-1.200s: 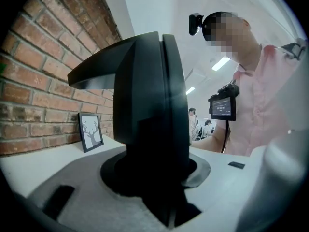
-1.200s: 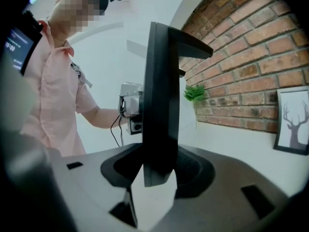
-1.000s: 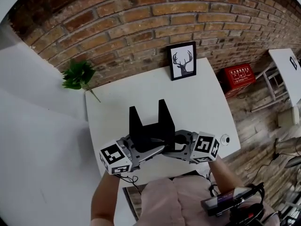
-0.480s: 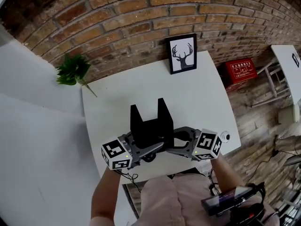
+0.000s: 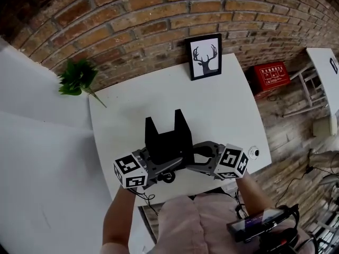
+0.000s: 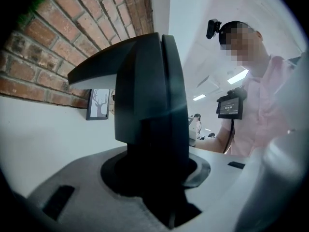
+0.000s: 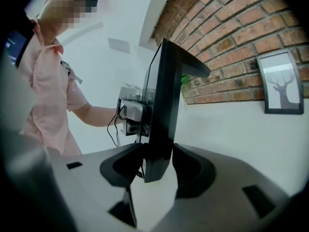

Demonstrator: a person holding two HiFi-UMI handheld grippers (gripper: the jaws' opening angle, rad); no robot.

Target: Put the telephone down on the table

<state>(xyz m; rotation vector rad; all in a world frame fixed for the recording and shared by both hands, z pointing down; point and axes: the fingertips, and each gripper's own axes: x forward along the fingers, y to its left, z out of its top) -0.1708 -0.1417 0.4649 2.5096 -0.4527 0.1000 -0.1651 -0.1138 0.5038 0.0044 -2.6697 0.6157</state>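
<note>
Compared with a second ago, the black telephone and both my tongs sit lower over the white table; the drop is small but plain in the head view, and the whole load hangs over the near part of the tabletop, just in front of me.

My left tongs are clamped on the telephone's left side; in the left gripper view the dark body fills the gap and both pads press against it. My right tongs have the telephone's thin right edge between their jaws, which are closing on it; the pads look to be bearing on the panel, so I read this as a grip too.

The telephone stands upright, its two prongs pointing away from me toward the framed deer picture that leans on the brick wall at the far edge; a green plant sits beyond the table's far left corner, well apart from the work.

In the right gripper view, white table shows beneath the telephone's lower edge, so I judge it not yet down; the descent means the set-down is near. What remains, as I see it, is a last gentle lowering, level on both sides, until the base rests flat; only then should either grip let go, or the telephone may tip.
</note>
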